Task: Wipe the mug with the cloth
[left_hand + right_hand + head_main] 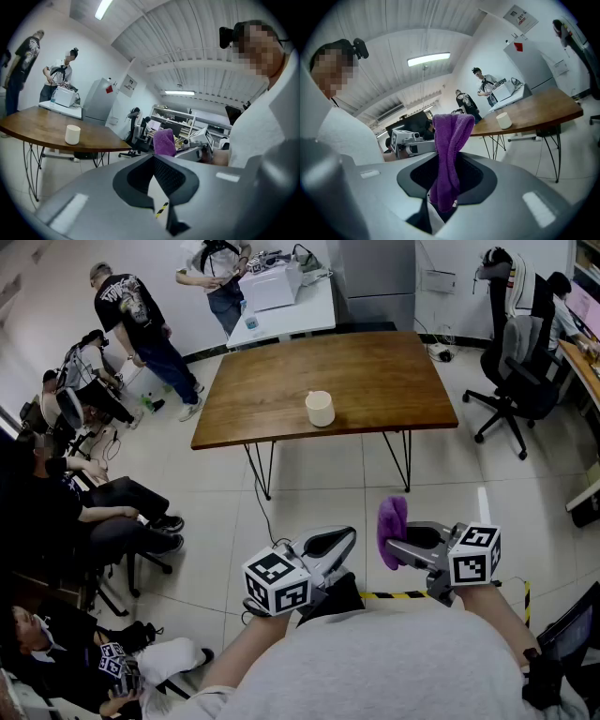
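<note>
Cream cylindrical mug point(320, 409) stands upright near the front edge of the brown wooden table point(375, 371), well apart from both grippers, which are held over the pale tiled floor point(309, 493). The right gripper point(392, 547) has its jaws clamped on a purple terry cloth point(392, 519), whose folded end sticks up above them. The left gripper point(343, 538), near it, has its jaws pressed together with nothing between.

The cloth point(449, 140) sinks into the dark recess between the jaws of the right hand-held gripper point(446, 164) — the exact pinch spot is hidden. The mug point(320, 409) on the surface point(281, 381) is too small — handle or markings can't be told.
</note>
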A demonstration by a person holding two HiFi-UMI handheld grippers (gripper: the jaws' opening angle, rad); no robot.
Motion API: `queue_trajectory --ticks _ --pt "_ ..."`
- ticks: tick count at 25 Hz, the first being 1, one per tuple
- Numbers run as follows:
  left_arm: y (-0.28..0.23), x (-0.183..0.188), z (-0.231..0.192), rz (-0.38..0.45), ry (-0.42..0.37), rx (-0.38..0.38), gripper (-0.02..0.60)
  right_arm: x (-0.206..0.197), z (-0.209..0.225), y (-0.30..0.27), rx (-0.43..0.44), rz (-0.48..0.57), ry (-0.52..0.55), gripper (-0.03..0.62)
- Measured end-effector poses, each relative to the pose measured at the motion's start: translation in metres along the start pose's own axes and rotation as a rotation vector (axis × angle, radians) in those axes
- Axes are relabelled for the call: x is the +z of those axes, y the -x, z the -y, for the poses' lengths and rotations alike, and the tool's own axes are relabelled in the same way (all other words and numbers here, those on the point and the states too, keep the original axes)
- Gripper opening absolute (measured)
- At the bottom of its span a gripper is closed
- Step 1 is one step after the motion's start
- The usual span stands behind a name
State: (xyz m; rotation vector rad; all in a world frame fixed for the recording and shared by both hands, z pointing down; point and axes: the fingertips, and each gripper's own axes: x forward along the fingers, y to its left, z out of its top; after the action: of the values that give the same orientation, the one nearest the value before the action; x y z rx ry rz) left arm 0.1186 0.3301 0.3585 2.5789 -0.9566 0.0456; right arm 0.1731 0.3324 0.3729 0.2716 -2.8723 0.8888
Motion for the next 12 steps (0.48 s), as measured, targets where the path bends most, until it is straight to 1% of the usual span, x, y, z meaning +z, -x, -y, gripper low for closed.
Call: queue_trajectory --ticks 6,12 --pt "-0.018 0.015 -0.057 0.010 0.017 0.009 0.000 0.024 0.044 -0.027 -0.013 -0.022 -0.005 0.109" --pt "-0.029 0.036 -0.151 -0.005 0.065 0.029 0.000 0.066 0.105 -0.077 -0.038 -0.014 -0.055 0.109"
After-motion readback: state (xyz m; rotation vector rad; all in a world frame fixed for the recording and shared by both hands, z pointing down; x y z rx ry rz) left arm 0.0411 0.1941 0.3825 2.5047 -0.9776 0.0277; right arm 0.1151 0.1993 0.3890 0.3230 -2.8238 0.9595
